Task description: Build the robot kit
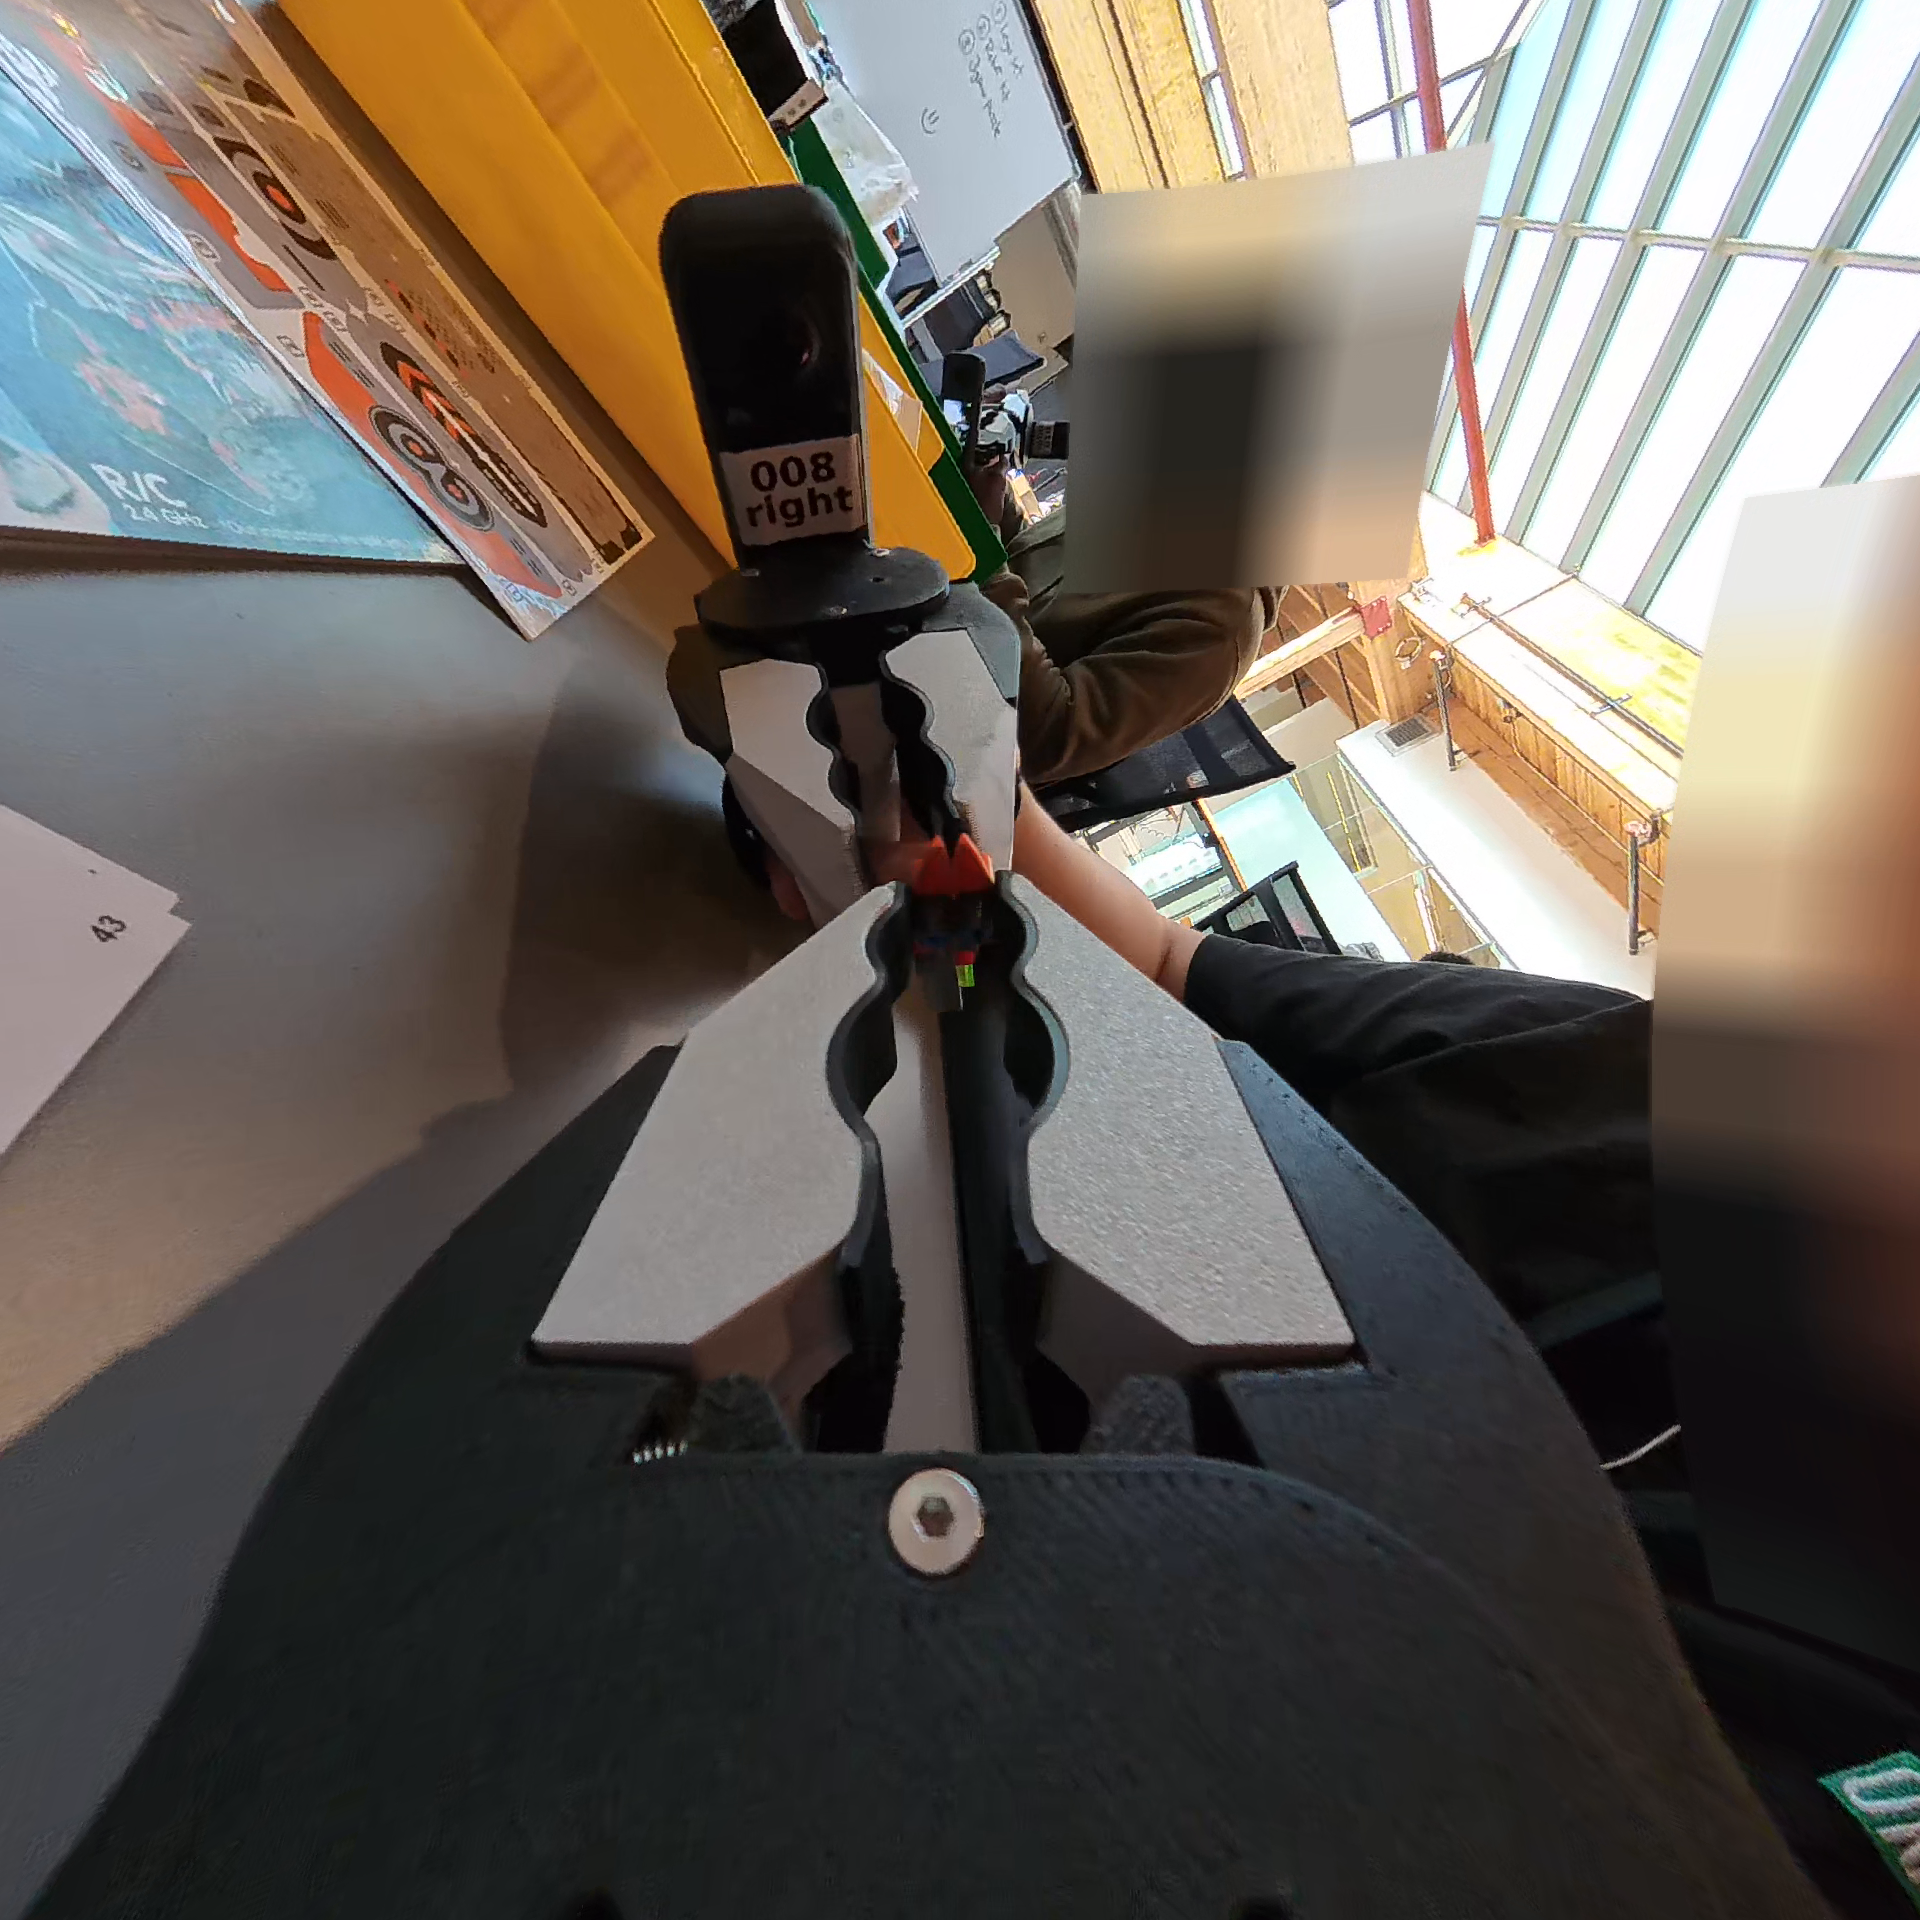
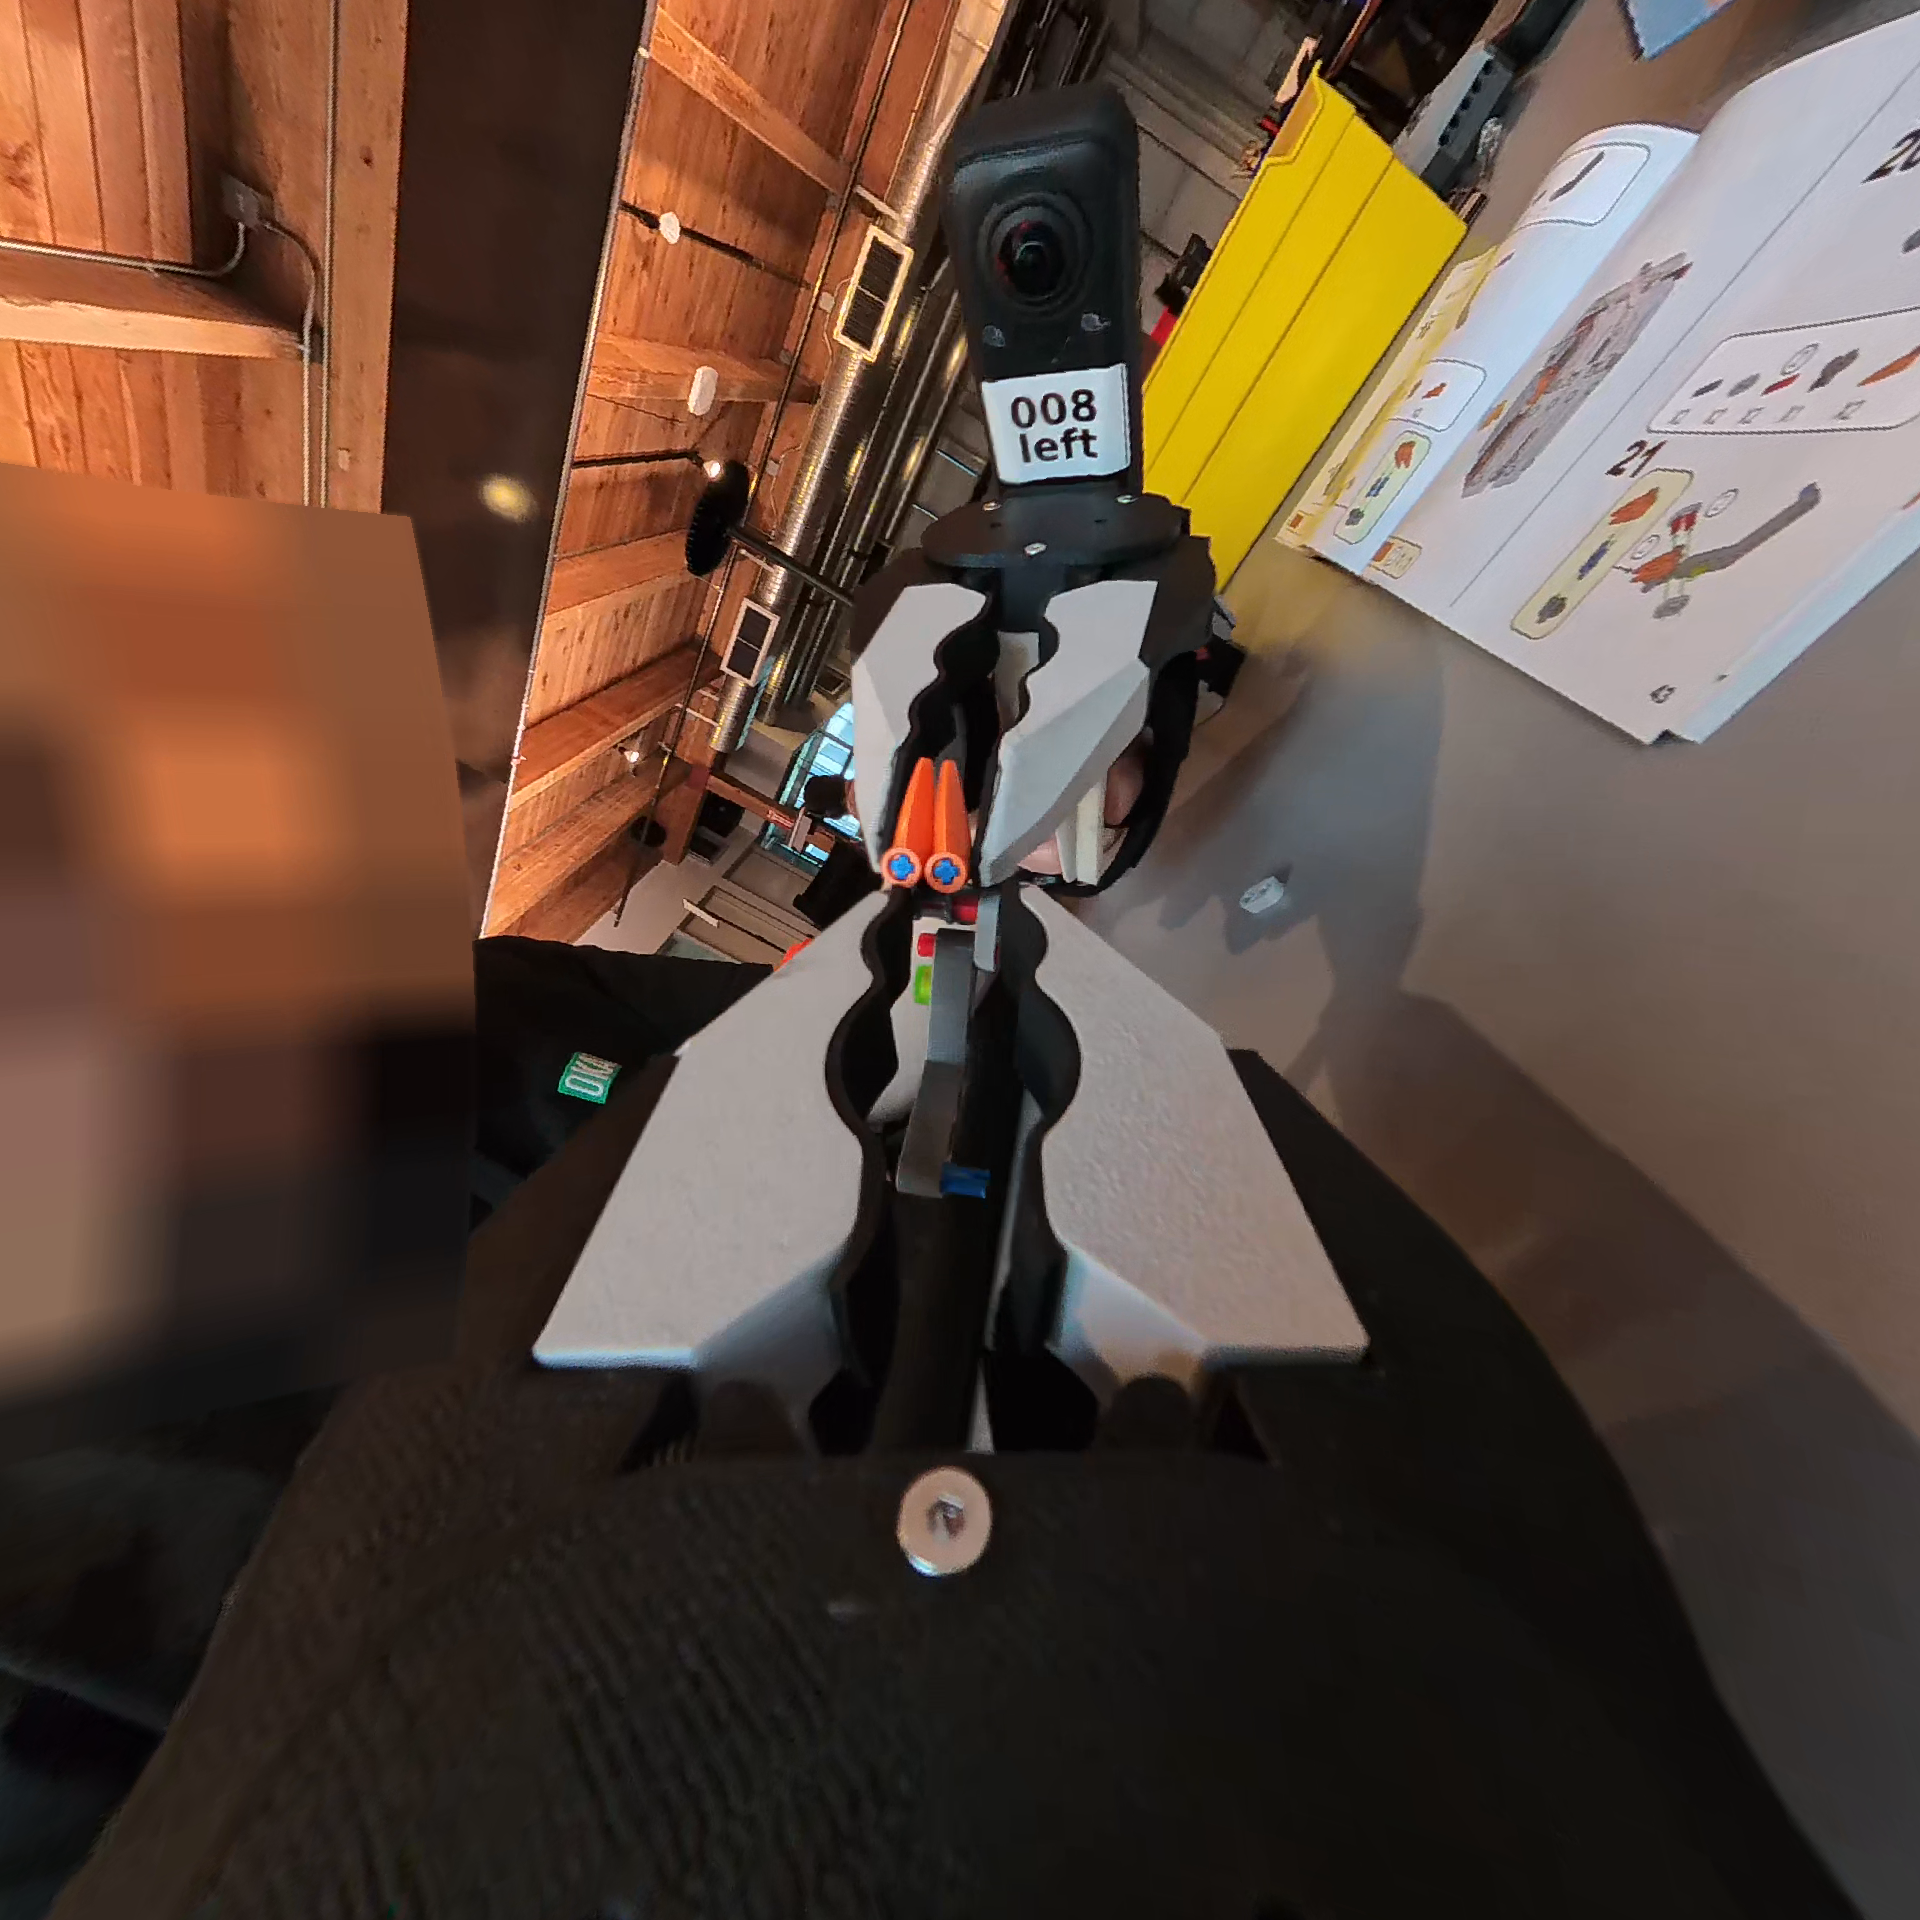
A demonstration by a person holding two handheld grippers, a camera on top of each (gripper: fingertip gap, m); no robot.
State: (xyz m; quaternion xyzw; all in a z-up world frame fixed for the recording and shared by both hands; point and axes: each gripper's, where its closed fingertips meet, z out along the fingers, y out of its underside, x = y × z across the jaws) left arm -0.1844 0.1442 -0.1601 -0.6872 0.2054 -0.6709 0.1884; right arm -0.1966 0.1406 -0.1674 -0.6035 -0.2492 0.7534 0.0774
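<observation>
Between my left gripper's (image 1: 940, 935) fingers, close to the lens, sits a small toy-brick assembly (image 1: 948, 940): the jaws are clenched on its dark stem, with red, blue and a green speck at the tips. Meeting it head-on, the right gripper (image 1: 914, 821) pinches the same build from the other side, orange cones (image 1: 951, 862) showing where the two sets of tips come together. From the right wrist view I get what the left hides: the right gripper (image 2: 940, 925) is closed on a grey beam (image 2: 940, 1081) with a blue pin (image 2: 966, 1179), and the two orange cones (image 2: 928, 826) with blue cross-ends poke out between it and the left gripper (image 2: 951, 821) opposite. Each far gripper carries a black camera (image 2: 1044, 249) with a white printed label (image 2: 1055, 424), whose wording I leave unread. Past them, only the left view shows a boxed kit (image 1: 156, 343) with printed branding and a sticker sheet (image 1: 416, 395) on the grey table (image 1: 312, 831), a numbered page corner (image 1: 73, 956), a yellow bin (image 1: 582, 208), a whiteboard (image 1: 966, 114) with handwriting, and windows (image 1: 1714, 260). Only the right view shows an open instruction booklet (image 2: 1683, 416) with numbered steps, a small white part (image 2: 1262, 894) on the table, and a wooden ceiling (image 2: 665, 416).
</observation>
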